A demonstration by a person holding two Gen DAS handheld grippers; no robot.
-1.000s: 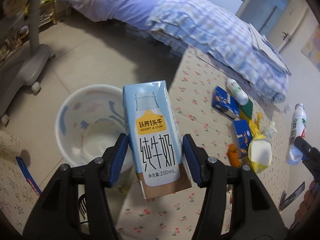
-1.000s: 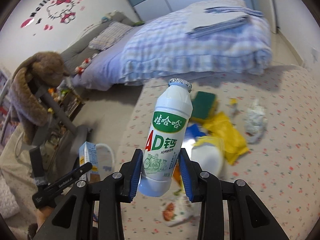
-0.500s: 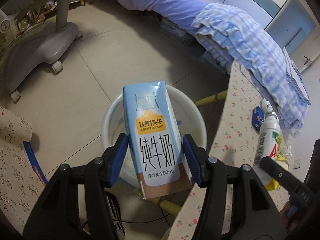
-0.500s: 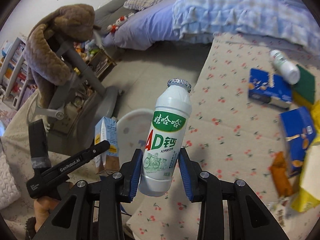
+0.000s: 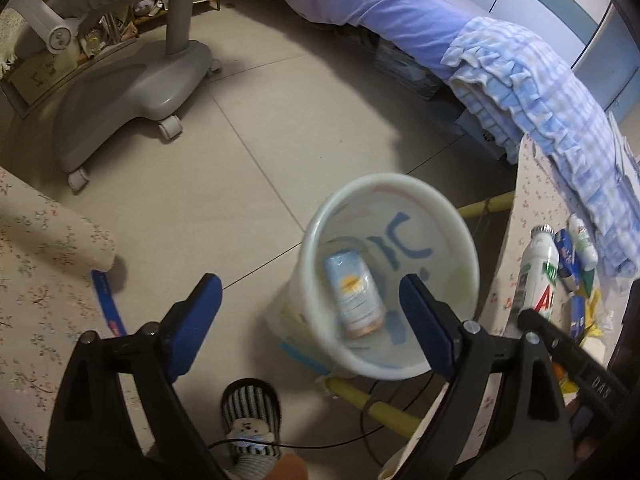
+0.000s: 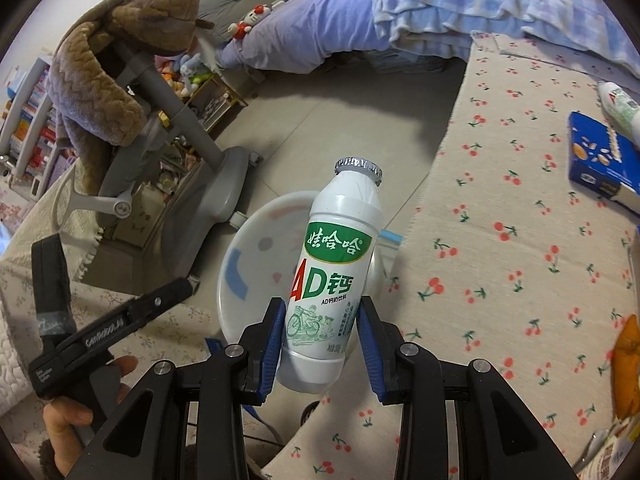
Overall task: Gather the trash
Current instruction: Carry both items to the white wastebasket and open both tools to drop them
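Note:
My left gripper [image 5: 310, 312] is open and empty above the white trash bin [image 5: 452, 216] on the floor. The blue milk carton [image 5: 354, 294] lies inside the bin. My right gripper [image 6: 320, 338] is shut on a white AD calcium drink bottle [image 6: 338, 264] and holds it upright over the bin's rim [image 6: 240, 240], at the edge of the cherry-print table [image 6: 520, 240]. The bottle also shows in the left wrist view [image 5: 536, 272]. The left gripper shows at the left of the right wrist view [image 6: 120, 320].
More trash lies on the table: a blue box [image 6: 600, 164], another white bottle [image 6: 618, 102], yellow wrappers [image 5: 596, 312]. A grey wheeled chair base [image 5: 132, 80] stands on the tiled floor. A bed with blue bedding [image 5: 520, 76] is behind. My slippered foot [image 5: 250, 412] is below.
My left gripper opened and the milk carton dropped into the bin. My right gripper carried the bottle left to the bin.

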